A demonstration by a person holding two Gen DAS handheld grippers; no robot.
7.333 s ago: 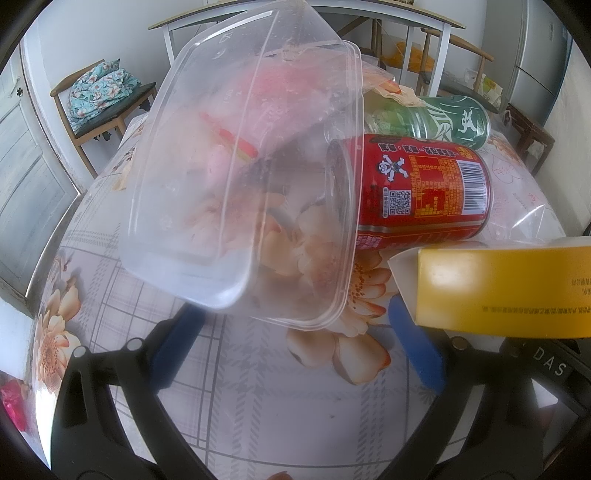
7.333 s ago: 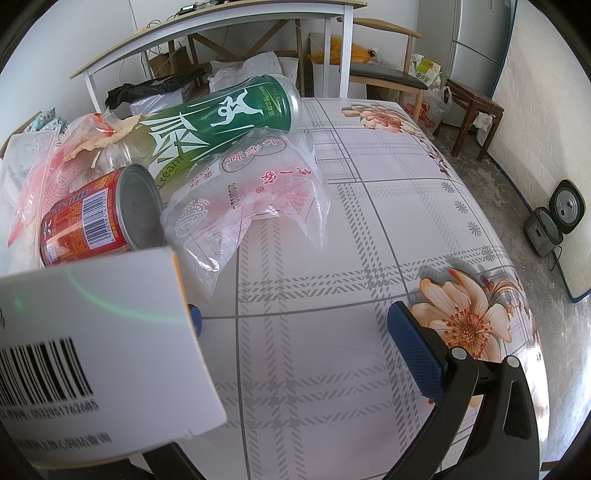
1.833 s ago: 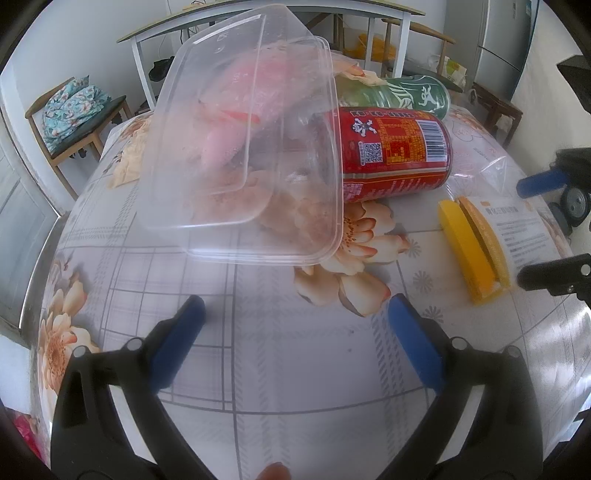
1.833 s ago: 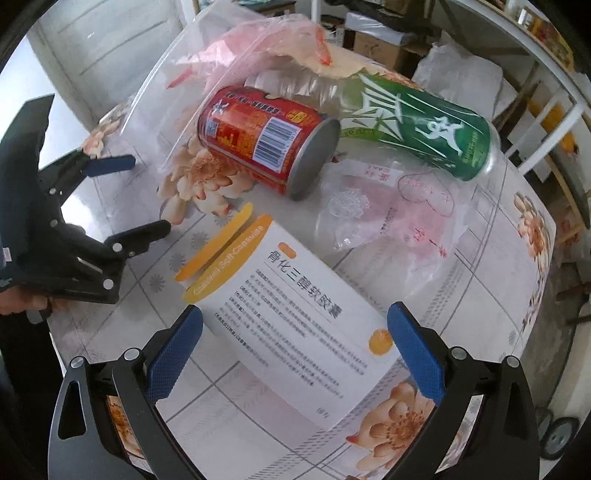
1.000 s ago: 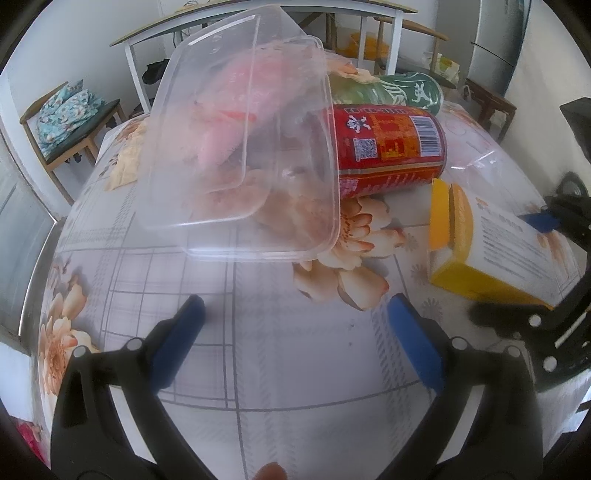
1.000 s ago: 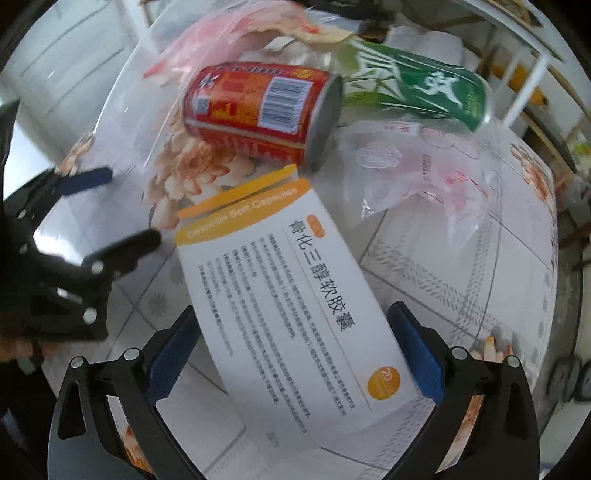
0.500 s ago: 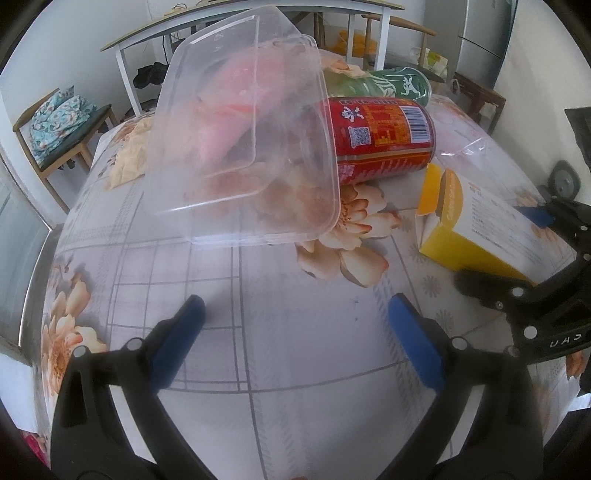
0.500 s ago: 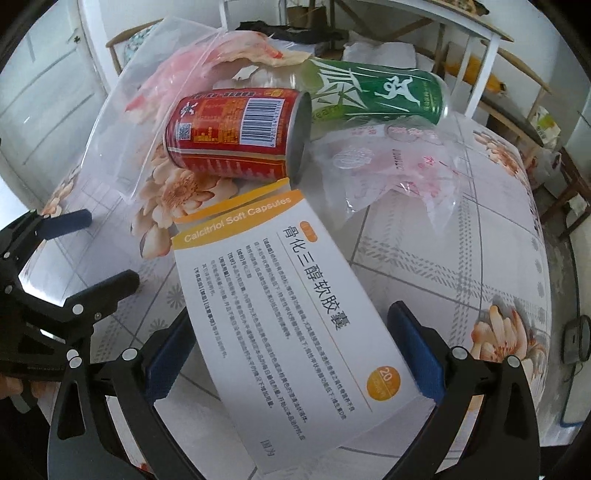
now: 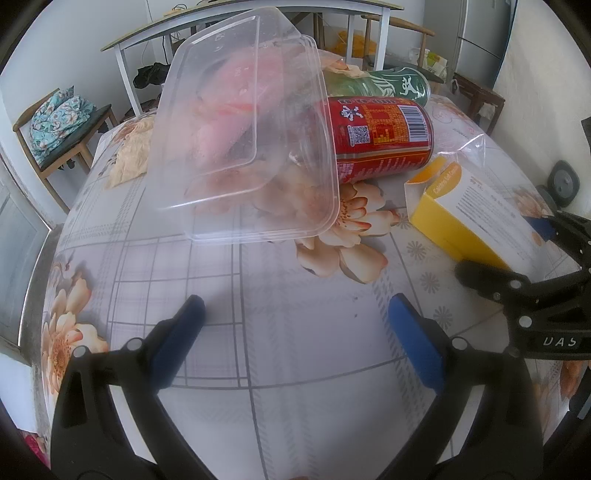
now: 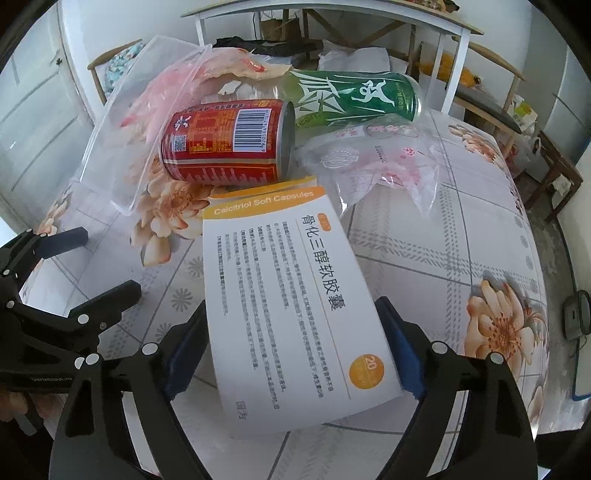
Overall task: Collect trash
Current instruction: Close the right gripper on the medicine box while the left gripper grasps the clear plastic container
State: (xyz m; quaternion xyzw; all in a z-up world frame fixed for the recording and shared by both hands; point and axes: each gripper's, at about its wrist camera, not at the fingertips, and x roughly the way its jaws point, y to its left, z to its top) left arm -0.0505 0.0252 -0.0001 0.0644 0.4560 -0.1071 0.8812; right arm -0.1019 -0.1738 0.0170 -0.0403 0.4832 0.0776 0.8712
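Note:
A white and yellow medicine box (image 10: 295,288) lies on the flowered tablecloth (image 9: 258,295), its near end between the blue pads of my right gripper (image 10: 291,314). The jaws are closing and both pads meet the box's long edges. In the left wrist view the same box (image 9: 469,206) sits at the right with the right gripper (image 9: 498,243) around it. My left gripper (image 9: 295,306) is open over bare cloth, nothing between its fingers. Beyond it a clear plastic container (image 9: 251,147) leans on a red can (image 9: 380,136), and a green can (image 9: 388,85) lies behind.
A crumpled clear plastic bag (image 10: 376,162) lies right of the cans. The left gripper (image 10: 110,260) shows at the left edge of the right wrist view. Chairs (image 9: 62,125) and a white-legged table (image 9: 258,22) stand beyond the table's far edge.
The right gripper's jaws have narrowed from wide open until the pads reach the box's edges, and the gripper has drawn closer over the box. The left gripper has stayed put.

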